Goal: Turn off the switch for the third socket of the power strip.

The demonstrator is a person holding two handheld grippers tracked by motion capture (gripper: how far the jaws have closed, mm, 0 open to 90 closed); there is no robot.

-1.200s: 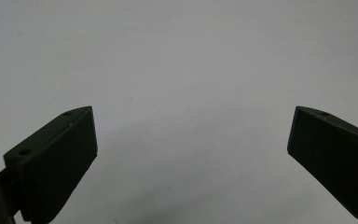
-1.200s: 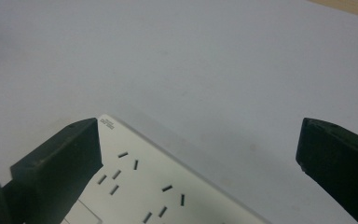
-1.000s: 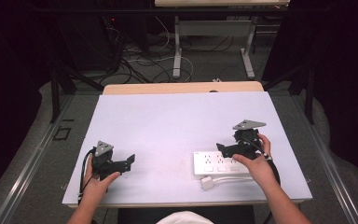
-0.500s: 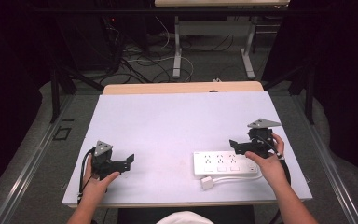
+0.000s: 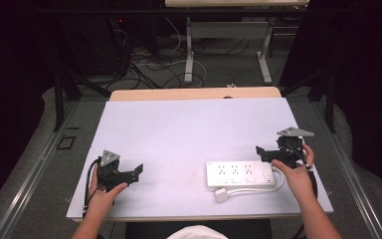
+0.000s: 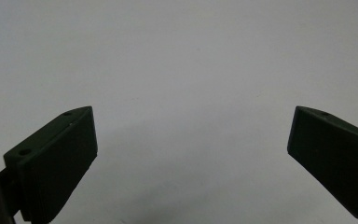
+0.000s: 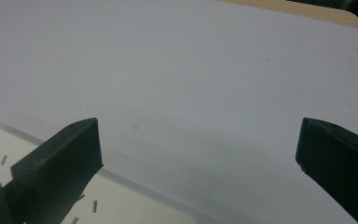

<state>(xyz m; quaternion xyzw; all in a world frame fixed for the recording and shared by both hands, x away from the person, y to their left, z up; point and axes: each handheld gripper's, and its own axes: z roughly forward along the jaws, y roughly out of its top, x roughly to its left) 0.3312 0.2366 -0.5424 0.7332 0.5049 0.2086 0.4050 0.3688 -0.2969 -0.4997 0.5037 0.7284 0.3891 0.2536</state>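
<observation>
white power strip [image 5: 240, 174], a flat plastic block with rows of outlets, lies at the near right of the smooth pale surface [image 5: 189, 129], its plug [image 5: 222, 195] just in front. right gripper [image 5: 266, 152] hovers at its far right end, jaws wide apart; its own view catches the slotted corner. left gripper [image 5: 137, 172] sits well apart, jaws spread over bare matte surface.

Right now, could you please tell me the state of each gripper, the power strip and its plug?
Left gripper: open, holding nothing, low over the table.
Right gripper: open, holding nothing, jaws just beyond the power strip's right end.
Power strip: lying flat, sockets up, nothing plugged in.
Plug: loose on the table in front of the strip, cord looping round to the strip's right end.
</observation>
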